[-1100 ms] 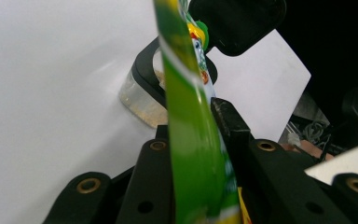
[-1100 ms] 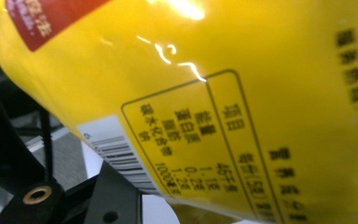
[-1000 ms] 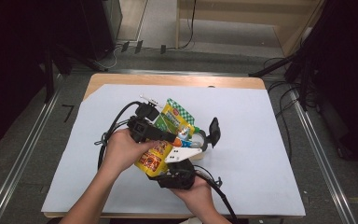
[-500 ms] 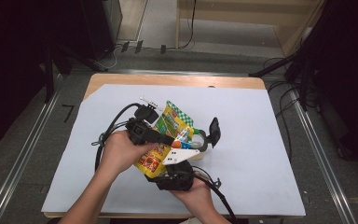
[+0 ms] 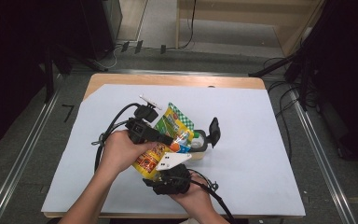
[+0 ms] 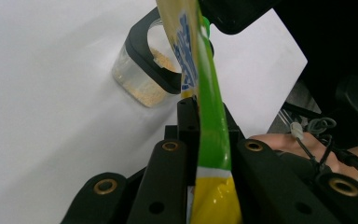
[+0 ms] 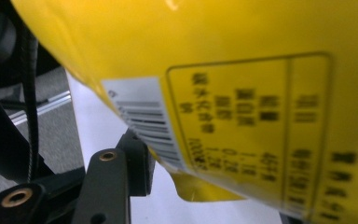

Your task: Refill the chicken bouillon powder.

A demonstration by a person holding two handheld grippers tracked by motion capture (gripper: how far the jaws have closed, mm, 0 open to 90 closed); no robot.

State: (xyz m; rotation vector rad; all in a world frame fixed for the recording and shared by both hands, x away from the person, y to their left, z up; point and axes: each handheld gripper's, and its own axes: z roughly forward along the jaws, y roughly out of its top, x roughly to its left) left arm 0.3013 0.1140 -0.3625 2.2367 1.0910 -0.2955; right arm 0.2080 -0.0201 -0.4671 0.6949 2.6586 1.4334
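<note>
A yellow and green snack pouch (image 5: 168, 133) is held up over the white table sheet (image 5: 261, 140). My left gripper (image 5: 170, 140) comes in from the left, and its jaws have just been closing onto the pouch. In the left gripper view the pouch (image 6: 191, 56) runs edge-on between the jaws of my left gripper (image 6: 207, 121), pinched there. My right gripper (image 5: 163, 165) sits below the pouch, and its jaws have just been opening. The pouch's yellow back (image 7: 237, 93) with barcode hangs close before my right gripper (image 7: 205, 186), whose one visible jaw stands beside the pouch's lower corner.
A clear container (image 5: 198, 142) with a black rim holds pale grains (image 6: 140, 79); its black lid (image 5: 213, 131) stands flipped open to the right. Cables trail from both grippers. Metal rails and floor cables lie beyond the table's edges.
The pouch has tilted a little and stays in the same spot. Both hands have hardly moved.
</note>
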